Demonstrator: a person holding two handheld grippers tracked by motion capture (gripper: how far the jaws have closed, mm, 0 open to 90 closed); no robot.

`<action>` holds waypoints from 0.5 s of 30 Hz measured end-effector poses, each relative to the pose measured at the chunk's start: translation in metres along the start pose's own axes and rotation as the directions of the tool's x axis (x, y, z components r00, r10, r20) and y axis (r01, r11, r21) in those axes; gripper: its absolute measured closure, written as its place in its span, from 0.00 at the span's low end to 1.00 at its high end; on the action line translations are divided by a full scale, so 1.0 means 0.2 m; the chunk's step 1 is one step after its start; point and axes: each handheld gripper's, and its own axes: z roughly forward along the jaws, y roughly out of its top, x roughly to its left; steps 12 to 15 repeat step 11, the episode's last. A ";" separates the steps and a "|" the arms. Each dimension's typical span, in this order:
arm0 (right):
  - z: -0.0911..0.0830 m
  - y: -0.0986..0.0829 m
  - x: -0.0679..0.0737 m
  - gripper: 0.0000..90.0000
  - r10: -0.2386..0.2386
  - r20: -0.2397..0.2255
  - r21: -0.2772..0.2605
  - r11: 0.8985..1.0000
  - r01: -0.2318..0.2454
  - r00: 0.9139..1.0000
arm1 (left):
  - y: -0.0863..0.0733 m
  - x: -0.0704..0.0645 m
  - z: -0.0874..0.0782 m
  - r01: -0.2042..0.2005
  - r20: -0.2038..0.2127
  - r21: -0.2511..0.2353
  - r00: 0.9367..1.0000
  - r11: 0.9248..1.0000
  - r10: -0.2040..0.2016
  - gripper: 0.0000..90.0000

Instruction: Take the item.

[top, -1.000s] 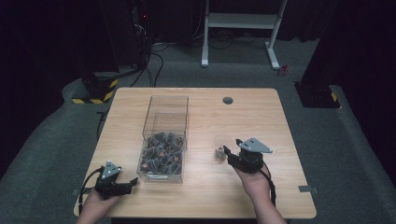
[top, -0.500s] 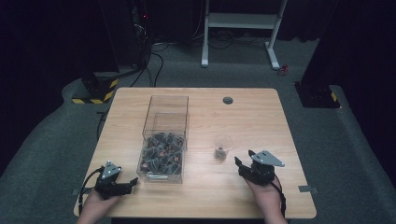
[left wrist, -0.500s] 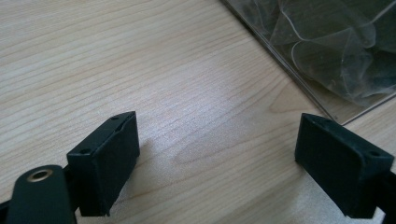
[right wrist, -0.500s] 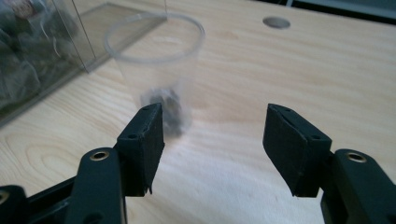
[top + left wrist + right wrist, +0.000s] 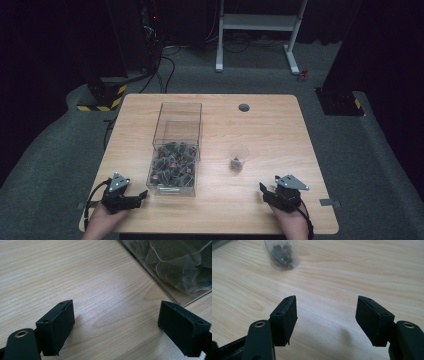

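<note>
Wooden desk [image 5: 280, 125], pale-grained, carrying everything in sight. Clear plastic box [image 5: 176, 148] left of the middle, tall and open at the top, its lower part heaped with dark small pieces [image 5: 172, 165]. Small clear cup [image 5: 238, 157] to the right of the box, upright, well apart from it, with a few dark pieces at its bottom. Left gripper [image 5: 131, 199] low at the near left corner of the desk, held in a hand, jaws wide apart around nothing, pointed toward the near corner of the box and just short of it; bare wood between them in the left gripper view [image 5: 116, 322], the box wall showing at upper right [image 5: 172, 267]. Right gripper [image 5: 266, 191] low at the near right edge, likewise in a hand, jaws spread and empty, bare wood between them in the right gripper view [image 5: 327, 315]. Cup ahead of those jaws [image 5: 280, 255], near but untouched, up and to the left.
</note>
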 end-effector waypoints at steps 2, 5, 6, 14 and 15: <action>0.01 -0.03 0.00 0.38 0.005 0.008 0.021 1.000 -0.005 1.000 | 0.00 0.00 0.00 0.000 -0.001 -0.001 1.000 1.000 0.000 0.16; 0.00 -0.03 -0.01 0.36 0.019 0.007 0.029 0.999 -0.020 1.000 | 0.00 0.00 0.00 -0.001 -0.001 -0.001 1.000 1.000 0.001 0.16; 0.00 -0.03 -0.01 0.36 0.023 0.008 0.028 0.999 -0.024 1.000 | 0.00 0.00 0.00 0.003 -0.001 -0.004 1.000 1.000 -0.003 0.16; 0.01 -0.03 -0.01 0.34 0.033 0.012 0.042 0.999 -0.033 0.999 | 0.00 0.00 0.00 0.004 -0.001 -0.005 1.000 1.000 -0.004 0.16; 0.01 -0.03 -0.01 0.34 0.033 0.012 0.042 0.999 -0.033 0.999 | 0.00 0.00 0.00 0.004 -0.001 -0.005 1.000 1.000 -0.004 0.16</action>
